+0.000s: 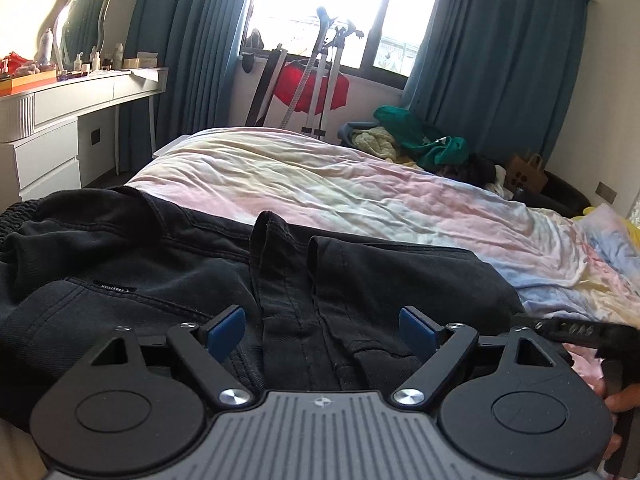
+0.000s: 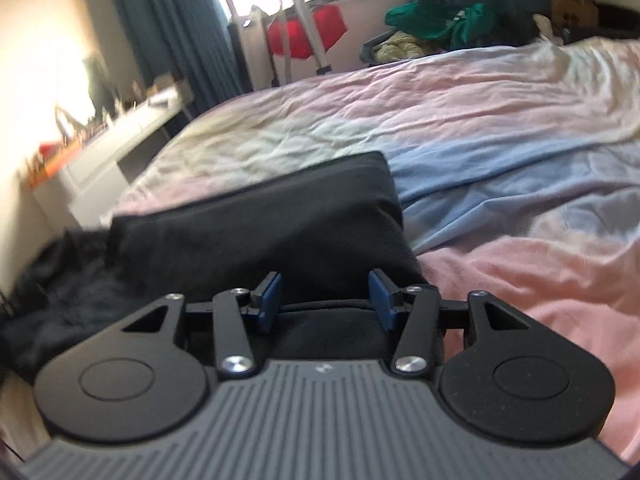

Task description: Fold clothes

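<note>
While black trousers (image 1: pixel 168 264) lay spread on bed (image 1: pixel 360 184), partly folded. Left claw (image 1: pixel 322 330) gaped apart, hovering over crotch seam, gripping nothing. Right claw (image 2: pixel 326 300) likewise apart, straddling leg fabric (image 2: pixel 260 208), not clamped. Step judged: mid-fold, regrasping. Next: pinch leg, carry over toward waistband.

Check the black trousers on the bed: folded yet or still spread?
Partly folded. In the right wrist view one leg of the black trousers is doubled back over itself; in the left wrist view the waist end lies rumpled on the bed.
</note>
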